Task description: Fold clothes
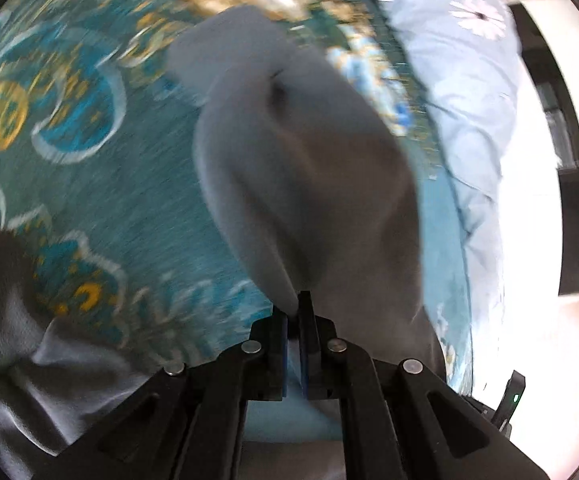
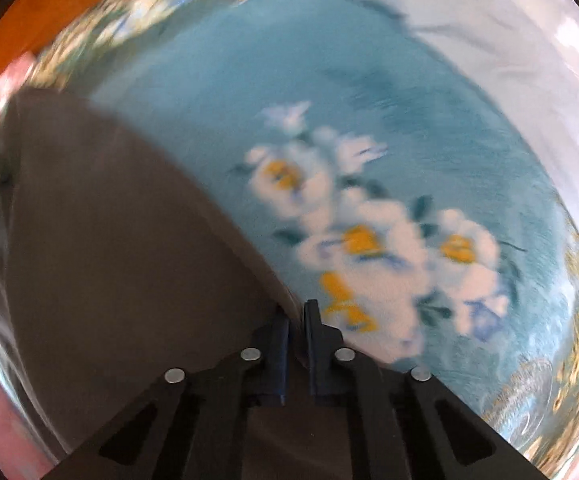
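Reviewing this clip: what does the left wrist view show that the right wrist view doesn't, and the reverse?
Only the left wrist view shows a pale blue cloth with a white daisy print at the right, and a teal blanket area with gold scroll patterns.

Only the right wrist view shows the white-and-yellow flower cluster printed on the blanket, and an orange surface at upper left.

Both show a hand-held gripper (left, right) shut on a grey garment over the blanket; both are motion-blurred.
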Motion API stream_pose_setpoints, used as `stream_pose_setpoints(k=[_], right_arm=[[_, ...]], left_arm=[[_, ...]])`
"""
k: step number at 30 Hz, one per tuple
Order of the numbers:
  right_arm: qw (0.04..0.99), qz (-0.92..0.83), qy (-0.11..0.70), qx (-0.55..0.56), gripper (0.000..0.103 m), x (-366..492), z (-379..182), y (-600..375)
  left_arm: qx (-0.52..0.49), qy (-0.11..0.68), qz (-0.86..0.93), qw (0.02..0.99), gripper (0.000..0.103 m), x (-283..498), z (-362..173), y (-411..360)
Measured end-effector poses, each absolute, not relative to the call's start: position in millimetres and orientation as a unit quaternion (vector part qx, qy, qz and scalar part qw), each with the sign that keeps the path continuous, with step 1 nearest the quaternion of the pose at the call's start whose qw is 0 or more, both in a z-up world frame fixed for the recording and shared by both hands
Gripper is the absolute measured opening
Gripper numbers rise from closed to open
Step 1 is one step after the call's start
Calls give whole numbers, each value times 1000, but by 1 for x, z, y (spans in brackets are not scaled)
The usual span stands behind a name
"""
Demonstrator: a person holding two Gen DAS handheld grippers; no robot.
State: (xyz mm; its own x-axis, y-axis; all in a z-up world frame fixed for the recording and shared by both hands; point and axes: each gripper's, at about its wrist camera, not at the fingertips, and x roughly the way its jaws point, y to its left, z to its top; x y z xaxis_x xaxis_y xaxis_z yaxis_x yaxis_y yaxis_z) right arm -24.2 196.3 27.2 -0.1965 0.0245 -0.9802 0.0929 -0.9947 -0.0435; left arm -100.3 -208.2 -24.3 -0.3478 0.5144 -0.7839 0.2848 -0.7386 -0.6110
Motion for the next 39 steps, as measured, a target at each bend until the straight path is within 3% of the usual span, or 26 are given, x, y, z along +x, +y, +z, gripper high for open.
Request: stream_pose_setpoints(k=[10, 12, 18, 20, 22, 33, 39], right_arm=[[-34, -762, 63, 644, 10, -38, 20, 194], [-41, -766, 54, 640, 12, -37, 24, 196], [-66, -805, -25, 590, 41, -24, 65, 210], [-63, -812, -55, 577, 50, -15, 77, 214], [-60, -812, -86, 574, 50, 3, 82, 229], [-116, -793, -180, 570, 53, 138, 87, 270], [-145, -786, -215, 562, 55, 194, 95, 296]], left_arm=[[-582, -356, 726, 84, 5, -113, -34, -207], [-578, -359, 727, 89, 9, -114, -30, -210], [-551, -365, 744, 98, 31, -87, 2, -229], [-542, -369, 748, 102, 33, -57, 14, -247], [-537, -372, 750, 103, 33, -61, 27, -274], [-543, -349, 756, 110, 34, -21, 36, -260], [-535, -332, 774, 63, 34, -1, 43, -298]])
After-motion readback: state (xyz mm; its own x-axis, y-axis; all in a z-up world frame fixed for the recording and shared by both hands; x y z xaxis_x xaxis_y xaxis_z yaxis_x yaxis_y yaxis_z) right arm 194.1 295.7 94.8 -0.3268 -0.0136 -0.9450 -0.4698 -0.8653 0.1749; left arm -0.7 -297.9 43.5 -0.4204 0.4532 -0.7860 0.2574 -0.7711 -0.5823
